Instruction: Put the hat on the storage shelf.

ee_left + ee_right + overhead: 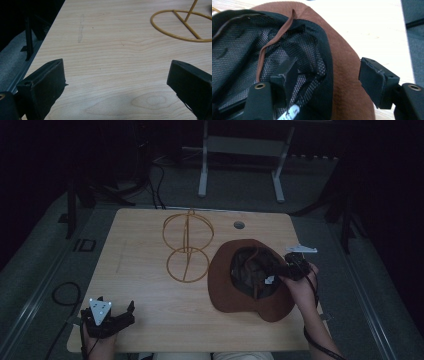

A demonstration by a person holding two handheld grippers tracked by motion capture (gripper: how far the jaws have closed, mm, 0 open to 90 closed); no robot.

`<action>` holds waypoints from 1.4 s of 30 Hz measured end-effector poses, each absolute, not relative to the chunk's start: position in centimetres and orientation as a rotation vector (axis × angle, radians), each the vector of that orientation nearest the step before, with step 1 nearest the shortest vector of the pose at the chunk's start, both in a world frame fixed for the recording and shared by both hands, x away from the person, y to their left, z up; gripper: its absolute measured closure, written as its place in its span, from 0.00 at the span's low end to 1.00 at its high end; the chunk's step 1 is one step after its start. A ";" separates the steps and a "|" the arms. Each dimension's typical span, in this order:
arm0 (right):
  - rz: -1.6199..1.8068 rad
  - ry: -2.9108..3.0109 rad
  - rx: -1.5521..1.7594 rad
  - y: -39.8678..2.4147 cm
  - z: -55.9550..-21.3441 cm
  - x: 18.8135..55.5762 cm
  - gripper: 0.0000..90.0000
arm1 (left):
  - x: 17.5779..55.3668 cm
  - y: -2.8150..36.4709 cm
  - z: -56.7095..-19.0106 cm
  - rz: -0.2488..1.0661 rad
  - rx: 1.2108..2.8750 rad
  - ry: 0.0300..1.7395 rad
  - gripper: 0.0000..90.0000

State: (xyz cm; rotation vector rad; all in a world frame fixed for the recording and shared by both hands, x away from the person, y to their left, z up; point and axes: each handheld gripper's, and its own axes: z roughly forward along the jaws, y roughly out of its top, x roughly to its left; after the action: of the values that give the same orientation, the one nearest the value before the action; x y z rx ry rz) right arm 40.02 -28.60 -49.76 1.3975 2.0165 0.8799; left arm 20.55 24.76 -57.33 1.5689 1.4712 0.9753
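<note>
While the brown hat [250, 279] lies crown-down by the desk's [150, 285] right edge, the right gripper [329, 82], spread, straddles its brim; pinch squarely. The left gripper [116, 316] rests spread at the near-left corner.

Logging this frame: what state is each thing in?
Brown felt hat: upside down on the wooden table, mesh lining up.
Gold wire hat stand: upright, bare, beside the hat.
Right gripper: open, jaws straddling the hat's brim.
Left gripper: open, holding nothing, over the table's near corner.
</note>
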 end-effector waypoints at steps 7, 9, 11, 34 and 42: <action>0.750 2.075 1.405 -27.9 -51.8 42.0 0.36 | 20.5 24.8 -57.3 0.998 1.565 1.448 0.03; 0.716 2.095 1.412 -27.7 -52.4 42.4 0.36 | 20.5 24.8 -57.4 0.991 1.577 1.448 0.03; 0.701 2.096 1.423 -27.6 -52.9 42.7 0.36 | 20.6 24.8 -57.4 0.977 1.582 1.456 0.03; 0.482 2.025 1.306 -26.2 -54.4 43.4 0.84 | 21.0 25.0 -58.0 0.901 1.610 1.470 0.03; 0.615 1.990 1.345 -27.3 -53.6 42.7 0.95 | 21.3 25.1 -58.0 0.819 1.606 1.538 0.03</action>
State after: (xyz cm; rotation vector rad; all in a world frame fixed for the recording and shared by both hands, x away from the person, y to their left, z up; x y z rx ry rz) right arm 42.73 -27.33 -53.57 1.3447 1.9898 0.6152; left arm 21.27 25.14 -58.00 1.6059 1.5383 0.8186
